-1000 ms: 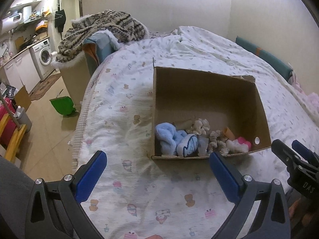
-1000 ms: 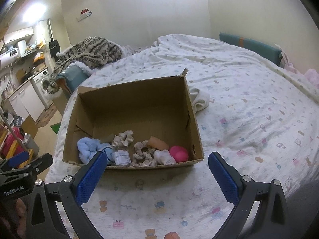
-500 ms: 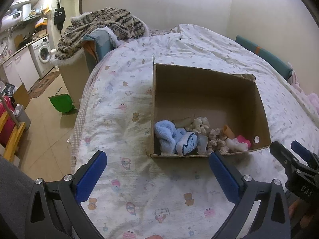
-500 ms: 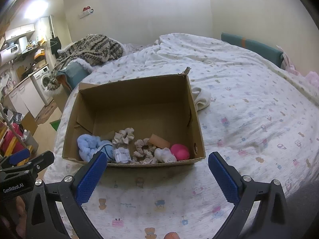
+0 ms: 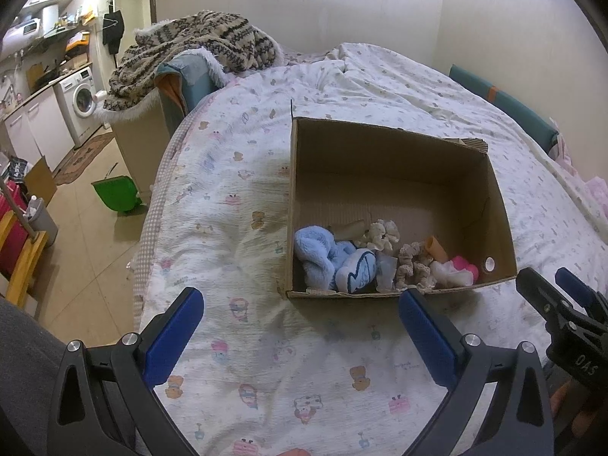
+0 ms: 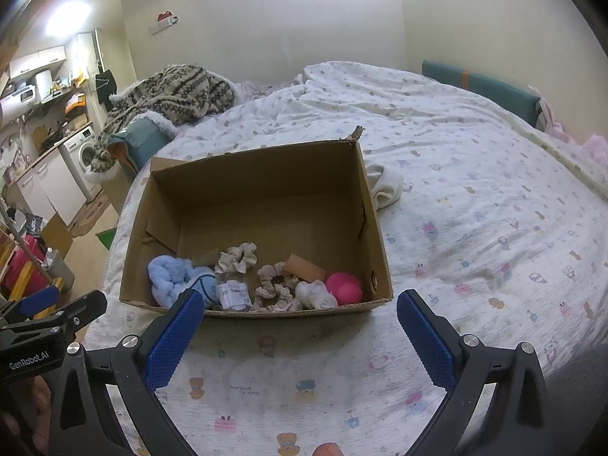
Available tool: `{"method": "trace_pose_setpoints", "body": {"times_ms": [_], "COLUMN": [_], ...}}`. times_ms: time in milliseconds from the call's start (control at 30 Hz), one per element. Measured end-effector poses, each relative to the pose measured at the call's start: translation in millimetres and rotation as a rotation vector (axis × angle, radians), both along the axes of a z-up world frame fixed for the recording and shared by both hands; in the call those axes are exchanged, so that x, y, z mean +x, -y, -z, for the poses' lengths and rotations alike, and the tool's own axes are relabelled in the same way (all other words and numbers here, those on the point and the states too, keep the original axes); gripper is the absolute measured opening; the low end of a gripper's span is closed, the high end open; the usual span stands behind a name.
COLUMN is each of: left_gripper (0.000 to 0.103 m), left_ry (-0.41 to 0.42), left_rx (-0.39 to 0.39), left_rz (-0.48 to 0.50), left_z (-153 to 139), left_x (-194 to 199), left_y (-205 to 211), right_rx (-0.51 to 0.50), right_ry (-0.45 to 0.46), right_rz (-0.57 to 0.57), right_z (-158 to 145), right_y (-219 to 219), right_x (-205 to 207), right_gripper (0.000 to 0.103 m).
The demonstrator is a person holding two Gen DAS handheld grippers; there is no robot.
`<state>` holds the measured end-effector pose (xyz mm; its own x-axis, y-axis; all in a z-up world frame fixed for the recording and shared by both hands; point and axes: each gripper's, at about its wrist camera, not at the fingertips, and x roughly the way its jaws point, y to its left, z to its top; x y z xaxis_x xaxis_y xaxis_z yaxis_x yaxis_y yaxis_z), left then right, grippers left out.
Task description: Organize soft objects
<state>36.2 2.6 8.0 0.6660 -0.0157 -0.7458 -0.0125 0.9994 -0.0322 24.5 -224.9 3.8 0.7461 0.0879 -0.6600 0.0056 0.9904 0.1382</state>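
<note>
Bedroom, patterned bed (image 6: 475, 228): an open box (image 6: 266, 174) holds soft toys (image 6: 258, 277) along its near wall. Both grippers, left (image 5: 300, 330) and right (image 6: 300, 326), hover near it, jaws spread, empty. Probably between picks; next, reach the cloth (image 6: 385, 188) right of the box.

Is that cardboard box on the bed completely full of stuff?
No, the cardboard box holds soft items only along its near wall; the rest of its floor is bare.

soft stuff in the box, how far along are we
Mostly done: the blue plush, scrunchies, and pink ball already sit in the cardboard box. Nothing in hand: left tool and right tool are open and empty. Left: a white cloth on the bed beside the box.
</note>
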Motion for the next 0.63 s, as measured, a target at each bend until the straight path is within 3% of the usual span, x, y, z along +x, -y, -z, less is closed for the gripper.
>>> {"method": "trace_pose_setpoints", "body": {"times_ms": [633], "left_gripper": [0.102], "left_ry": [-0.015], "left_rx": [-0.022], "left_rz": [0.0], "left_z": [3.9], "left_x": [0.4], "left_y": [2.6], "right_rx": [0.002], "right_ry": [0.0], "right_rz": [-0.001], "right_z": [0.0], "right_y": [1.0], "right_x": [-0.1], "right_gripper": [0.103]}}
